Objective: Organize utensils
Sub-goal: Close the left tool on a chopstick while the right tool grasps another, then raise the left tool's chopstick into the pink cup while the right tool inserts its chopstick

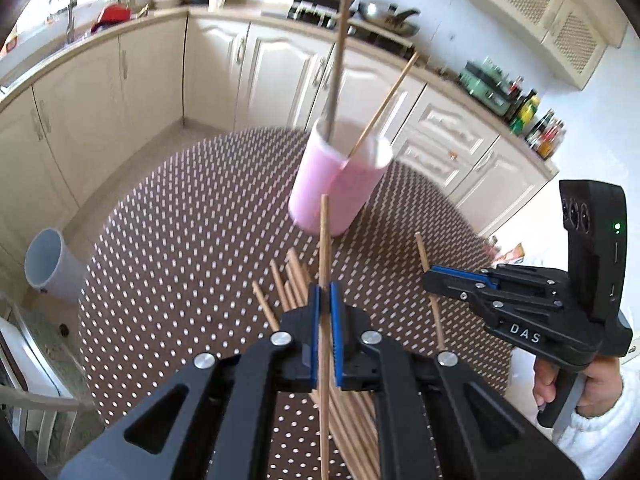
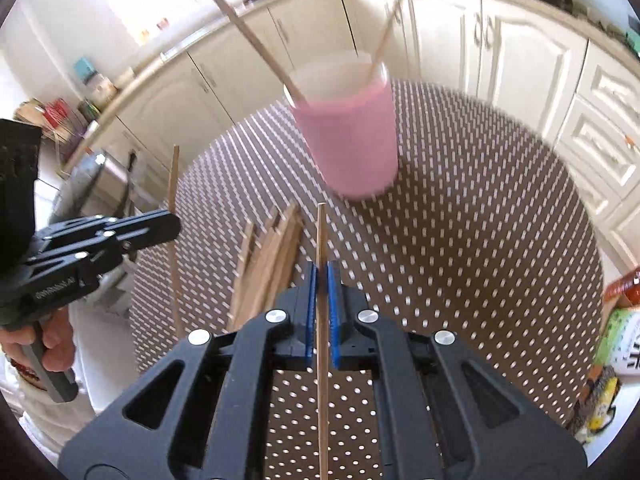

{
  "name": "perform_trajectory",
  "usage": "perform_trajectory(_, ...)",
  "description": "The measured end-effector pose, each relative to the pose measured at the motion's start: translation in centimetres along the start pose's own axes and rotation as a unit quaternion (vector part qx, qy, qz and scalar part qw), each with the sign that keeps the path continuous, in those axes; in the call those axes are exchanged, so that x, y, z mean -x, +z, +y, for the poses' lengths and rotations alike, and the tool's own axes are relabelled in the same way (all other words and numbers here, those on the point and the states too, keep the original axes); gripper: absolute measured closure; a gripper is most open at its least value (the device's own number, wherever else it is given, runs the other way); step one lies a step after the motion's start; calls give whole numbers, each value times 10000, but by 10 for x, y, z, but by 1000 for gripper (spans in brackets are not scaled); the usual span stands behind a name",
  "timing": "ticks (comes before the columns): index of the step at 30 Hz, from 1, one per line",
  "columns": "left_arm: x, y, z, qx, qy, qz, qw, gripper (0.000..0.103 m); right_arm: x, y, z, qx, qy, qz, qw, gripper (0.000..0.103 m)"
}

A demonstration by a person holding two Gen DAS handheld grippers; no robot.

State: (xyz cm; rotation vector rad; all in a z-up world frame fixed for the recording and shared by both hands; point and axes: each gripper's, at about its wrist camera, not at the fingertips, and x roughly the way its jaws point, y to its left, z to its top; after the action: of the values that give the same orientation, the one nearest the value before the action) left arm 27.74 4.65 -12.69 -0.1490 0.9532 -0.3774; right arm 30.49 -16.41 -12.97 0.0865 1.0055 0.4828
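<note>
A pink cup stands on the brown dotted tablecloth with two wooden chopsticks leaning in it. A pile of chopsticks lies on the cloth in front of the cup. My left gripper is shut on one chopstick, held upright above the pile. My right gripper is shut on another chopstick, also upright. Both grippers hang side by side, short of the cup.
Cream kitchen cabinets curve round behind the table. Bottles line the counter at the right. A grey bin and a white chair stand on the floor at the left. Food packets lie by the table's right edge.
</note>
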Motion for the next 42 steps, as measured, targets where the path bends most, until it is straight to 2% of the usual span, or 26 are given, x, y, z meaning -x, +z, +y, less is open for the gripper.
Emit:
perform_trajectory(10,73,15,-28,-233,-189,-860,9958,97,59,13,10,236,126,-956,9951,97)
perform_trajectory(16,88,37,-57,-424,-135,-1382,9894,97,81,25,22,365,-5,-1575,9869,97)
perform_trajectory(23,89,69,-85,-580,126,-1953,9789,97,111,50,26,375,-121,-2349,9712,97)
perform_trajectory(29,81,104,-92,-417,164,-2352,9709,97,130,74,22,235,-157,-2933,9556,97)
perform_trajectory(37,74,135,-94,-227,215,-3045,9520,97,136,100,25,228,-330,-3565,9334,97)
perform_trajectory(40,67,141,-91,-165,104,-3104,9504,97,129,106,24,270,-362,-3706,9277,97)
perform_trajectory(42,62,140,-87,-192,192,-3171,9480,97,123,107,22,288,-421,-3746,9258,97)
